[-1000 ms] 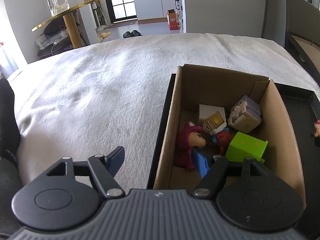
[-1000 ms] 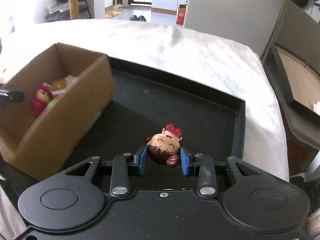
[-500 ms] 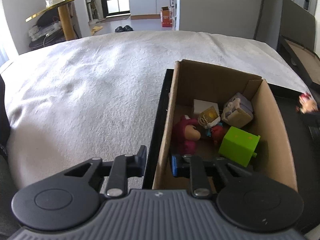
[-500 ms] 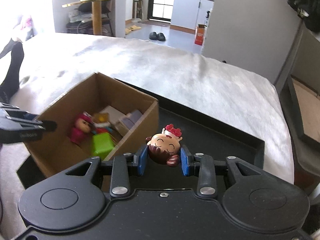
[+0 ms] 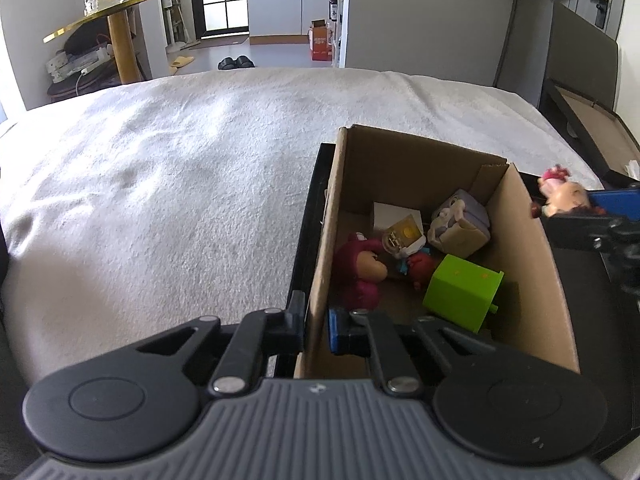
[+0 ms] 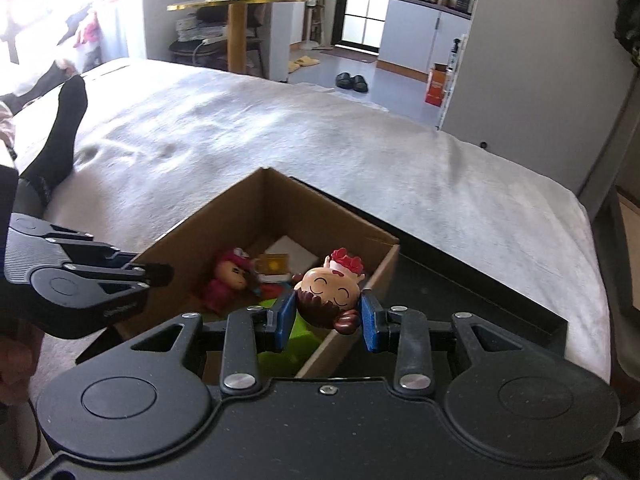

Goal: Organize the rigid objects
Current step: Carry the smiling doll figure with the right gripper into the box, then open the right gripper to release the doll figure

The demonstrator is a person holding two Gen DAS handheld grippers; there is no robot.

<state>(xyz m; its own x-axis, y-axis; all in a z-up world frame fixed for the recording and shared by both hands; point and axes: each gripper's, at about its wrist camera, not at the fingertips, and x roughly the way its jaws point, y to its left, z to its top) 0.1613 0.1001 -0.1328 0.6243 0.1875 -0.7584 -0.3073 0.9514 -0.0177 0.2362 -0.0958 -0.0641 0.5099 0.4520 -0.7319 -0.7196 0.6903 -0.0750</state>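
White bedding lies under the brown cardboard box (image 5: 532, 280) whose wall the left gripper (image 5: 316, 326) pinches, while the right gripper (image 6: 328, 320) clamps a small hard plastic doll head (image 6: 330, 294), seemingly light, stiff, slick, best gripped across its sides.

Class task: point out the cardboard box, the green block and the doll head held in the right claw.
cardboard box (image 5: 532, 264), left wrist view, right wall
green block (image 5: 460, 296), left wrist view, front face
doll head (image 6: 332, 294), right wrist view, face

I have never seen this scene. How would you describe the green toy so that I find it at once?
Look for the open cardboard box that stands on the black tray on the white bed cover. Inside the box, near its right wall, lies the green block. It is the only bright lime, square-edged piece; the pink plush figure and the other toys beside it are rounder and duller.
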